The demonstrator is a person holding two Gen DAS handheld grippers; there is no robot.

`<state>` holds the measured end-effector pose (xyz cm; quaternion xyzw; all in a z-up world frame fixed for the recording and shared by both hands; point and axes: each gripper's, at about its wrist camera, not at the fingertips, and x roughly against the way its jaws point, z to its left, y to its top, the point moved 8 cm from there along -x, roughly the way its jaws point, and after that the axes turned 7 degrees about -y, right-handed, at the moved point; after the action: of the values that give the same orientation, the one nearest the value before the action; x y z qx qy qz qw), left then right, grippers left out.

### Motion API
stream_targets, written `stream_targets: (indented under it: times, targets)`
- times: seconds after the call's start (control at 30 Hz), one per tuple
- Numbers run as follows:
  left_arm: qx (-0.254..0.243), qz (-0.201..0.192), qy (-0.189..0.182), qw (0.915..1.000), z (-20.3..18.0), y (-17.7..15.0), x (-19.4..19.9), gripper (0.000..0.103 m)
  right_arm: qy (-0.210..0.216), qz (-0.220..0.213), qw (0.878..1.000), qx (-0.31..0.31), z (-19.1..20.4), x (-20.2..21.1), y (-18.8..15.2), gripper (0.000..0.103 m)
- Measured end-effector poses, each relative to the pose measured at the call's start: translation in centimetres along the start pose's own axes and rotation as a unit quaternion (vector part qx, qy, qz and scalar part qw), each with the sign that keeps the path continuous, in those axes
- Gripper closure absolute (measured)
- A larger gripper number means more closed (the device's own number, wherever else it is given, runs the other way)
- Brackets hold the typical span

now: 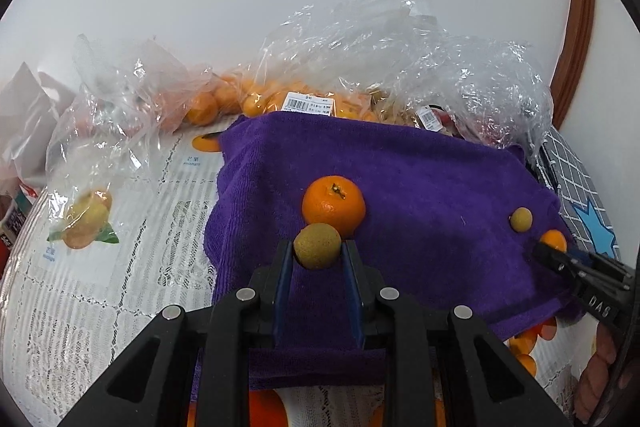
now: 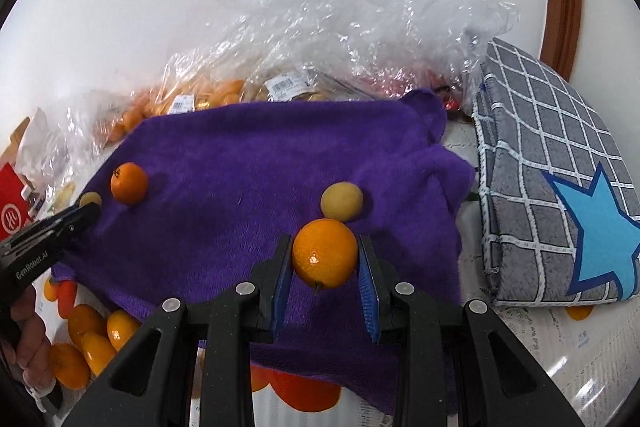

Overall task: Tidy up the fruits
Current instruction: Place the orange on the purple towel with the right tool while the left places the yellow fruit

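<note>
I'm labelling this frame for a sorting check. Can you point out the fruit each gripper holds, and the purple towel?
Brownish-green fruit (image 1: pixel 317 246), left wrist view, its rounded front, between the left gripper's pads.
Orange (image 2: pixel 324 253), right wrist view, middle of its peel, between the right gripper's pads.
Purple towel (image 2: pixel 248 163), right wrist view, bare middle.

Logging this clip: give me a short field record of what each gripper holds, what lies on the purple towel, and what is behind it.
left gripper: shut on a small brownish-green fruit
right gripper: shut on an orange
purple towel: one loose orange near the left gripper, one small yellowish fruit near the right gripper
behind towel: clear plastic bags with oranges and price labels
right of towel: grey checked cloth with blue star
surface: lace tablecloth with fruit prints
</note>
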<state>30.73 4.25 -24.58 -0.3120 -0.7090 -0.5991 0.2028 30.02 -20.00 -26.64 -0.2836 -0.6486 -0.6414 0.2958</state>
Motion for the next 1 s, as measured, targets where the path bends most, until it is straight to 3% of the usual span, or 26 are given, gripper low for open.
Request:
stream_targets:
  times: [0.17, 0.63, 0.8, 1.0]
  targets:
    - [0.008, 0.020, -0.003, 0.9998, 0.2, -0.4, -0.7, 0.079, -0.001, 0.013, 1.000, 0.010, 0.3, -0.6, -0.2, 0.072]
    - [0.008, 0.022, -0.006, 0.9997, 0.1, -0.5, -0.6, 0.079, -0.001, 0.032, 0.999, 0.013, 0.3, -1.2, -0.7, 0.072]
    - [0.008, 0.022, -0.007, 0.9997, 0.1, -0.5, -0.7, 0.079, 0.001, 0.025, 1.000, 0.019, 0.5, -0.8, -0.6, 0.060]
    - [0.010, 0.020, -0.010, 0.9997, 0.1, -0.6, -0.6, 0.079, -0.004, 0.001, 1.000, 0.010, 0.3, 0.3, -0.2, 0.059]
